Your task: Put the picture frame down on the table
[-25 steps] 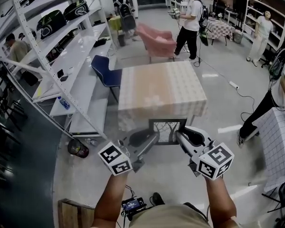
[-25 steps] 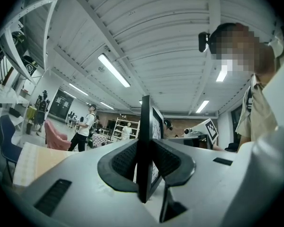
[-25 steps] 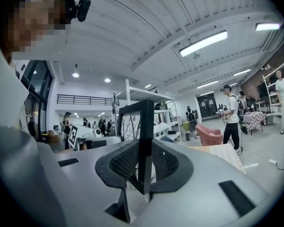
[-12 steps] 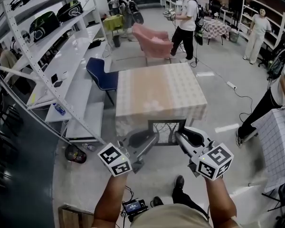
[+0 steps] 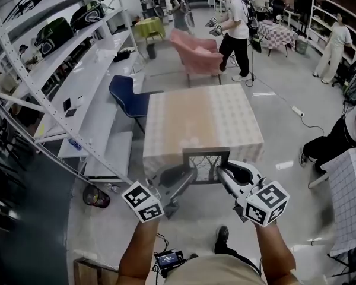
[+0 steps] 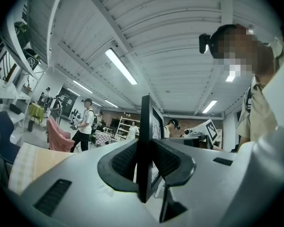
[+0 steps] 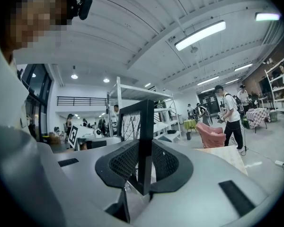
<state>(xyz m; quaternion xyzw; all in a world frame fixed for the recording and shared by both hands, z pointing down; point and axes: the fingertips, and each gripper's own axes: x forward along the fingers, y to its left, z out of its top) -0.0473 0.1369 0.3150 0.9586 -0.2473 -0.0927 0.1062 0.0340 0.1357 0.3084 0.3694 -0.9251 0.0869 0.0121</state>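
Lower centre of the head view, the picture frame (image 5: pixel 206 166) is hanging upright in mid-air, touching nothing but the two grippers. It is showing against the near edge of the table (image 5: pixel 196 108) and the cloth draping down from it, so it is probably short of the tabletop rather than over it. The left gripper (image 5: pixel 188 174) is clamping the frame's left side bar. In the left gripper view its jaws are pressing in on the dark bar from both sides, no gap showing. The right gripper (image 5: pixel 224 172) is doing the same on the right side bar, pads tight against it, with a line drawing showing inside the frame beyond. Gripping both side bars this way is likely keeping the frame level and stopping it from swinging, with its bottom edge free to meet the table first. The checked tabletop is looking bare, so there is room to land it anywhere. The frame is not down yet. Next move, as a judgement: carrying it forward over the top, then lowering before opening either gripper. Risk: letting go of one side early and tipping the frame. Upper part of the head view, a pink armchair (image 5: pixel 196 51) and a blue chair (image 5: pixel 127 91) are sitting well beyond the table, people are standing around, and a shelving rack (image 5: pixel 77 70) is running along the left.
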